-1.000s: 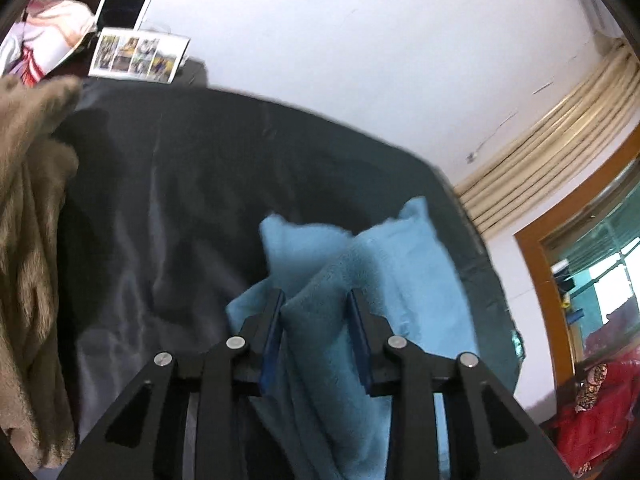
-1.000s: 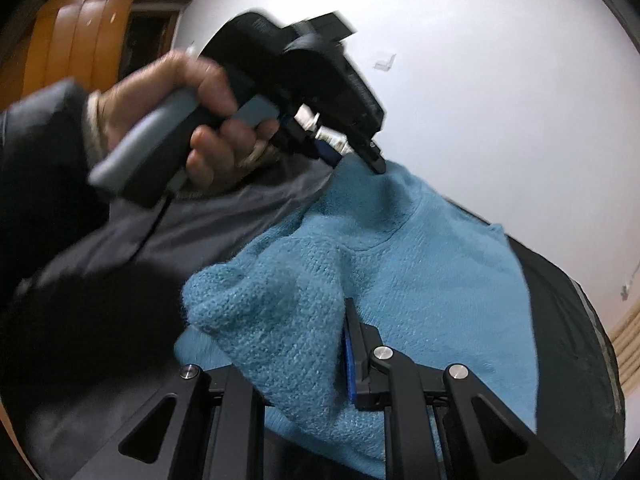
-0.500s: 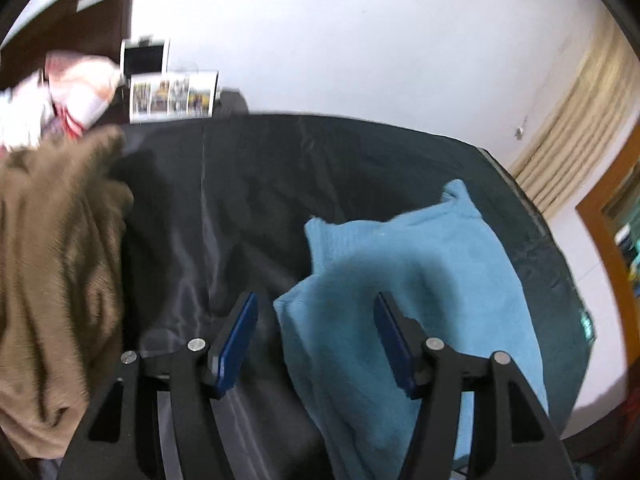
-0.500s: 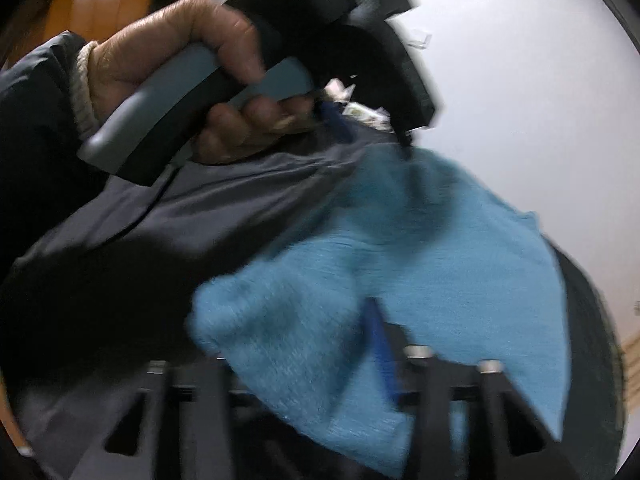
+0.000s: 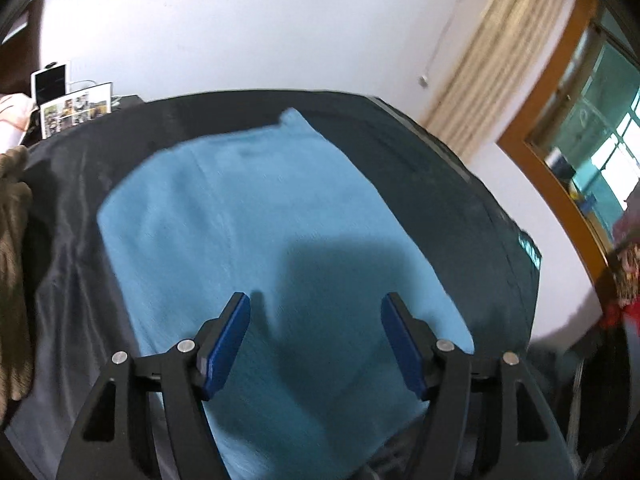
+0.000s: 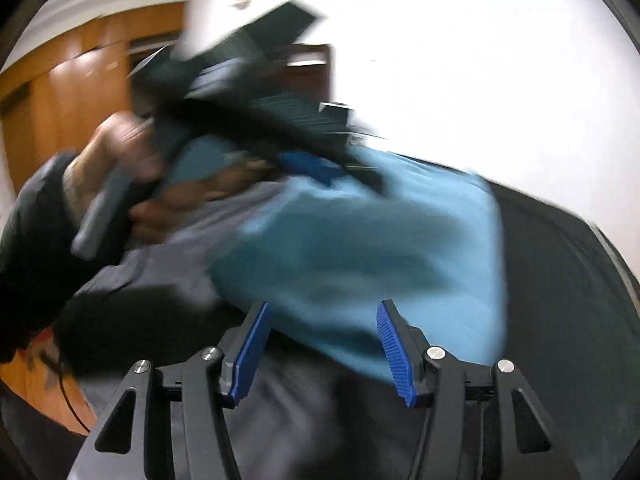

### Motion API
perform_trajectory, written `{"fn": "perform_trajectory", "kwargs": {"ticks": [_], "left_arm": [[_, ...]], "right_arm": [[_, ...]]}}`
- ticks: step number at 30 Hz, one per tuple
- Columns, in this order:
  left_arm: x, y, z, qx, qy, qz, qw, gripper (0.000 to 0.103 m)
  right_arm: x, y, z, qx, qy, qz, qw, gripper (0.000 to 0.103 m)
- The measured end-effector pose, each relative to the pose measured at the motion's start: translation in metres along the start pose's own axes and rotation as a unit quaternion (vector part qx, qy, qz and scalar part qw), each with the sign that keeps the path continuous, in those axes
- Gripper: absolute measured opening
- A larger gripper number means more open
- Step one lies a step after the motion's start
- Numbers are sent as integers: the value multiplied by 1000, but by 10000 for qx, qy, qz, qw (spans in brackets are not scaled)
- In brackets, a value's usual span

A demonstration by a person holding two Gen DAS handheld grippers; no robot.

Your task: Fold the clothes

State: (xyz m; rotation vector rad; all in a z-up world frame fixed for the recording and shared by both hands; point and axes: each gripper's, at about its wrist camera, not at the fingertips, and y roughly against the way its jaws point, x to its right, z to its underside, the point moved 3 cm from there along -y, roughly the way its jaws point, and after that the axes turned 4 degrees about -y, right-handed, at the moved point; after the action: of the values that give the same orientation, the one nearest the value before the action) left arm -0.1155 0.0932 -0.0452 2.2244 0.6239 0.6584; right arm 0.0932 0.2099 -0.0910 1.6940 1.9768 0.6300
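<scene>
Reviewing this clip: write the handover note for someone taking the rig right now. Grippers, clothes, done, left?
Left gripper: open, above the blue sweater, holding nothing.
Right gripper: open, empty, at the sweater's near edge.
Sweater lies flat on the dark cloth, apparently folded over.
Brown garment bunched at the left edge, not folded.
Left: probably tidy the blue one, then fold the brown one.

Your left gripper [image 5: 315,340] hung wide over the sweater [image 5: 248,216], nothing between the pads. Brown garment [image 5: 12,264] blocked the left edge. Dark cloth [image 5: 460,184] right of the sweater lay bare. Far-left corner held photos [image 5: 76,109].
</scene>
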Motion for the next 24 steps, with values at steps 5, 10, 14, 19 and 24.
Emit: {"fn": "perform_trajectory", "kwargs": {"ticks": [5,10,14,19,24], "left_arm": [[0,-8,16,-116,-36,-79,9999,72],[0,-4,23,-59,21,-122,9999,72],[0,-7,32,-71,-52,-348,9994,72],[5,-8,45,12,-300,-492,9983,71],[7,-10,49,106,-475,-603,9970,71]], "right_arm": [[55,13,20,-228,-745,667,9947,57],[72,9,24,-391,-1024,892,9900,57],[85,5,28,-521,-1246,1071,9850,57],[101,3,34,-653,-1522,1267,9780,58],[110,12,40,-583,-1696,1286,9753,59]]}}
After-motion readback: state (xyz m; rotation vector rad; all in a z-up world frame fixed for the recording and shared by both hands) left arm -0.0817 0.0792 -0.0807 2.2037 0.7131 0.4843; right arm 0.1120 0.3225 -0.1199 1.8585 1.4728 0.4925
